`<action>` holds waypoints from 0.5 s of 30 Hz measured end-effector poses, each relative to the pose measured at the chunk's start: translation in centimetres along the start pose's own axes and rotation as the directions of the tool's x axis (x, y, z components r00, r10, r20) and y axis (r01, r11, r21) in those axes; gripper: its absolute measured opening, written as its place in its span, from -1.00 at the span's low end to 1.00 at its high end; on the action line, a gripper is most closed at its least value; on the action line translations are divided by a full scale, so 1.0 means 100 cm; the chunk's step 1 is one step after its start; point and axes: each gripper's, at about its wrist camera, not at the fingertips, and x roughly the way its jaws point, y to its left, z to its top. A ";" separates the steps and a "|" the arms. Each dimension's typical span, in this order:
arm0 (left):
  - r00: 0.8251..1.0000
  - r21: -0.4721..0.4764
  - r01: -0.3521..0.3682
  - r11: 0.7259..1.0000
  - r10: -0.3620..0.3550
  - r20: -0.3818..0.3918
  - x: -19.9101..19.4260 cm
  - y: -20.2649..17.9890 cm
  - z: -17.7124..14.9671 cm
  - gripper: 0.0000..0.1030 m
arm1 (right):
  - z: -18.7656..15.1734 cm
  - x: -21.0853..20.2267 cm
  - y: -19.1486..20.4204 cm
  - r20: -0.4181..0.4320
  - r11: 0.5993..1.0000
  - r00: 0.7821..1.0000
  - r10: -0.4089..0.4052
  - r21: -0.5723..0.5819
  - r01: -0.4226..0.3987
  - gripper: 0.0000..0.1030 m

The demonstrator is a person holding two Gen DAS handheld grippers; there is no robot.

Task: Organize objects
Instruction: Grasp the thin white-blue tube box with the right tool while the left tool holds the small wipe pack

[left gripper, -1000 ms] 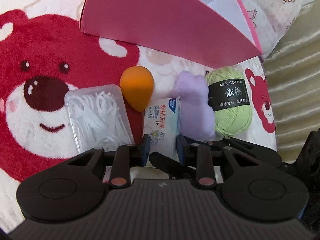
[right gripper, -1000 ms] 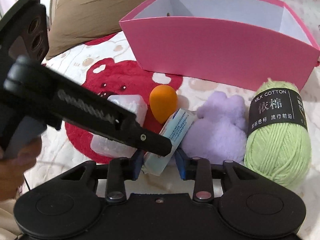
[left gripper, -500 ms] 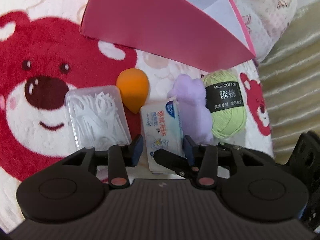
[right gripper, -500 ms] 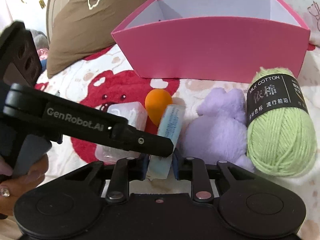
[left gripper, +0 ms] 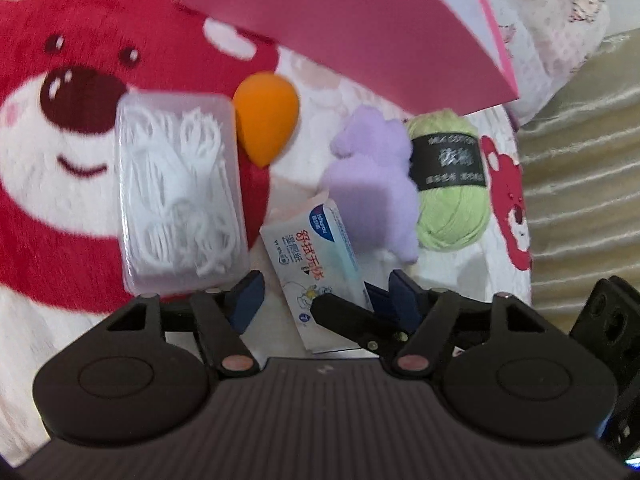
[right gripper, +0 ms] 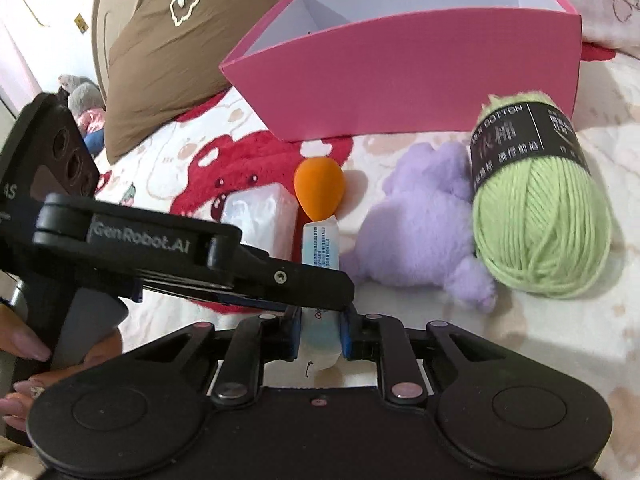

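The right gripper [right gripper: 320, 336] is pinching the wet-wipe packet [right gripper: 320, 240] by its near end, blue pads pressed against both narrow sides, the packet standing on edge and pointing toward 12 o'clock in the right wrist view. The left gripper [left gripper: 324, 300] has its jaws opening; the same packet [left gripper: 316, 256] lies between them, and its left pad stands clear of the packet, while the right side is partly hidden behind the other gripper's finger, so contact there is hard to judge. In the left wrist view, a clear plastic case [left gripper: 180, 196] holding white floss picks sits at 10 o'clock from the packet, with an orange makeup sponge [left gripper: 266, 118] just beside the case's far right corner. A purple plush toy [left gripper: 374, 184] lies at 1 o'clock from the packet, touching a skein of light green yarn [left gripper: 452, 184] with a black label on its right. Beyond them, at 12 o'clock, stands the pink box [right gripper: 420, 76], open at the top with a white interior; nothing shows in the part of the inside that is visible. Everything rests on a plush blanket [left gripper: 60, 208] printed with a red bear face. A brown pillow [right gripper: 168, 40] leans at 10 o'clock from the box in the right wrist view, and a person's fingers [right gripper: 24, 350] wrap the left gripper's handle at the lower left edge.
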 end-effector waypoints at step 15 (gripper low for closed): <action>0.994 0.040 -0.067 0.997 0.063 0.090 0.007 -0.011 -0.020 0.31 | -0.018 0.009 0.012 -0.045 0.984 0.994 -0.099 -0.156 0.091 -0.20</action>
